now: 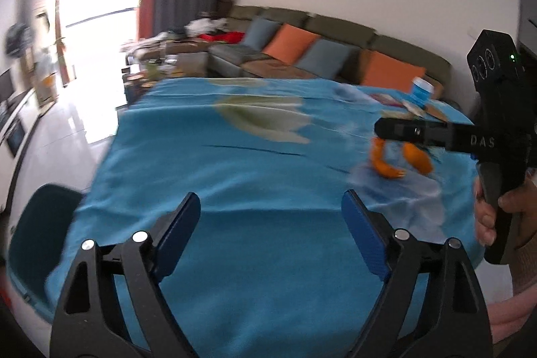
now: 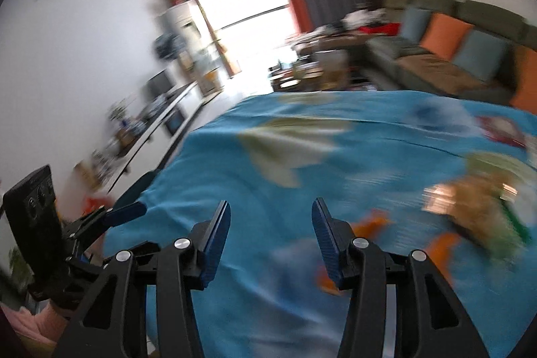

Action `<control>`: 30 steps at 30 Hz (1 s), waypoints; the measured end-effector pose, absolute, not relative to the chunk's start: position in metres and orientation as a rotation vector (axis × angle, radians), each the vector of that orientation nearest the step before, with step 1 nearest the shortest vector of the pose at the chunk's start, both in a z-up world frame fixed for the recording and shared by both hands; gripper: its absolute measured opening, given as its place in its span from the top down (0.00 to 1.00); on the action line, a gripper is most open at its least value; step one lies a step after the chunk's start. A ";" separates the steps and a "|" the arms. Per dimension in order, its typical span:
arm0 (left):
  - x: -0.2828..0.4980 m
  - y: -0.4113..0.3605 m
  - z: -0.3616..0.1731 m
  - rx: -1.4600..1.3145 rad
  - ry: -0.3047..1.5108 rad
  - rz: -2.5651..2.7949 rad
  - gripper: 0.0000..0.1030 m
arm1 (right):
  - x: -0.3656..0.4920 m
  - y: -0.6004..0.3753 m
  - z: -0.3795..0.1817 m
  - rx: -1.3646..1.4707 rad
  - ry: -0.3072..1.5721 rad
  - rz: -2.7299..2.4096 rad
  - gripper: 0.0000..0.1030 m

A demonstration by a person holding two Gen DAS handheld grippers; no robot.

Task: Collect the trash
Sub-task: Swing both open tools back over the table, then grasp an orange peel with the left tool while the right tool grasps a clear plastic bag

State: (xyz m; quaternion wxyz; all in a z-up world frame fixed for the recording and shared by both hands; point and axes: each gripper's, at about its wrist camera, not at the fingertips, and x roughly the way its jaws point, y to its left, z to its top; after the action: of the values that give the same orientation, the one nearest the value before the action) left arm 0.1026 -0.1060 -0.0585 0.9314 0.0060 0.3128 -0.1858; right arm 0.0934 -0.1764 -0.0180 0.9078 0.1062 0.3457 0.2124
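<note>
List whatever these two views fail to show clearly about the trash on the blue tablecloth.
- Orange peel pieces: left wrist view, partly hidden behind the right gripper.
- Brownish-green wrapper heap: right wrist view, motion blur; contents unreadable.
- Small blue-and-white cup: left wrist view, far and blurred; label unreadable.
- Red flat packet: right wrist view, blurred.

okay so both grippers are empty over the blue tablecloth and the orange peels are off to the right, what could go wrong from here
1. Both views are motion-blurred, so a grab at the orange peels could miss.
2. The loose blue tablecloth could get pinched and dragged, upsetting the blue cup.
3. The right gripper hangs close over the peels, so the left gripper reaching there might collide.
</note>
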 end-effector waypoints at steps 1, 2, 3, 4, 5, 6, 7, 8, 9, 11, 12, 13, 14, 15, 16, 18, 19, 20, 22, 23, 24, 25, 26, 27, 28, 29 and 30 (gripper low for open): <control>0.106 -0.117 -0.059 0.023 0.649 -0.401 0.20 | 0.092 -0.190 -0.020 0.230 0.707 0.405 0.53; 0.111 -0.125 -0.060 0.033 0.658 -0.413 0.22 | 0.088 -0.202 -0.021 0.242 0.700 0.373 0.53; 0.115 -0.138 -0.062 0.050 0.672 -0.428 0.23 | 0.083 -0.213 -0.021 0.251 0.690 0.340 0.53; 0.119 -0.149 -0.064 0.062 0.684 -0.442 0.25 | 0.081 -0.223 -0.022 0.258 0.681 0.315 0.53; 0.123 -0.158 -0.066 0.069 0.697 -0.459 0.26 | 0.078 -0.234 -0.022 0.262 0.671 0.292 0.53; 0.121 -0.162 -0.069 0.073 0.706 -0.472 0.27 | 0.074 -0.245 -0.021 0.266 0.656 0.258 0.53; 0.124 -0.171 -0.071 0.077 0.719 -0.484 0.28 | 0.073 -0.251 -0.022 0.267 0.646 0.241 0.53; 0.126 -0.179 -0.073 0.081 0.732 -0.494 0.30 | 0.072 -0.261 -0.022 0.268 0.636 0.219 0.53; 0.128 -0.183 -0.075 0.083 0.740 -0.503 0.31 | 0.069 -0.270 -0.022 0.267 0.623 0.190 0.53; 0.132 -0.191 -0.075 0.088 0.751 -0.519 0.32 | 0.068 -0.281 -0.024 0.268 0.610 0.161 0.53; 0.134 -0.194 -0.075 0.091 0.754 -0.529 0.32 | 0.068 -0.288 -0.027 0.271 0.609 0.144 0.53; 0.136 -0.196 -0.075 0.093 0.759 -0.536 0.33 | 0.067 -0.292 -0.029 0.274 0.613 0.134 0.53; 0.137 -0.199 -0.075 0.096 0.764 -0.543 0.34 | 0.068 -0.297 -0.033 0.278 0.620 0.121 0.53; 0.140 -0.206 -0.076 0.098 0.772 -0.552 0.34 | 0.070 -0.300 -0.036 0.282 0.628 0.112 0.53; 0.143 -0.209 -0.075 0.100 0.778 -0.557 0.35 | 0.071 -0.301 -0.039 0.285 0.635 0.108 0.53; 0.146 -0.215 -0.076 0.101 0.792 -0.569 0.37 | 0.072 -0.304 -0.046 0.291 0.652 0.104 0.54; 0.148 -0.218 -0.077 0.101 0.804 -0.572 0.39 | 0.072 -0.307 -0.046 0.292 0.656 0.105 0.54; 0.150 -0.220 -0.078 0.102 0.812 -0.576 0.40 | 0.073 -0.308 -0.048 0.295 0.660 0.107 0.54; 0.155 -0.226 -0.081 0.102 0.836 -0.581 0.42 | 0.073 -0.308 -0.049 0.296 0.667 0.110 0.55; 0.156 -0.227 -0.082 0.103 0.843 -0.582 0.43 | 0.072 -0.308 -0.050 0.295 0.669 0.112 0.56; 0.158 -0.230 -0.083 0.104 0.856 -0.583 0.44 | 0.072 -0.309 -0.051 0.295 0.672 0.115 0.58; 0.161 -0.232 -0.085 0.106 0.868 -0.582 0.45 | 0.073 -0.308 -0.050 0.296 0.675 0.117 0.59; 0.163 -0.235 -0.086 0.106 0.879 -0.585 0.45 | 0.074 -0.308 -0.051 0.298 0.677 0.119 0.60; 0.164 -0.236 -0.087 0.107 0.885 -0.588 0.45 | 0.074 -0.308 -0.051 0.298 0.678 0.122 0.61; 0.166 -0.239 -0.088 0.112 0.894 -0.589 0.46 | 0.075 -0.308 -0.051 0.298 0.679 0.123 0.62; 0.167 -0.241 -0.089 0.117 0.898 -0.588 0.47 | 0.075 -0.308 -0.052 0.299 0.680 0.125 0.66; 0.168 -0.243 -0.090 0.123 0.907 -0.589 0.47 | 0.076 -0.308 -0.052 0.300 0.682 0.126 0.69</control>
State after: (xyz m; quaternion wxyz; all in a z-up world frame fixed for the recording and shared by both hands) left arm 0.1680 -0.2432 -0.0899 0.8557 0.0587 0.4312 -0.2800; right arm 0.0756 -0.3084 -0.0518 0.9294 0.1463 0.3332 0.0614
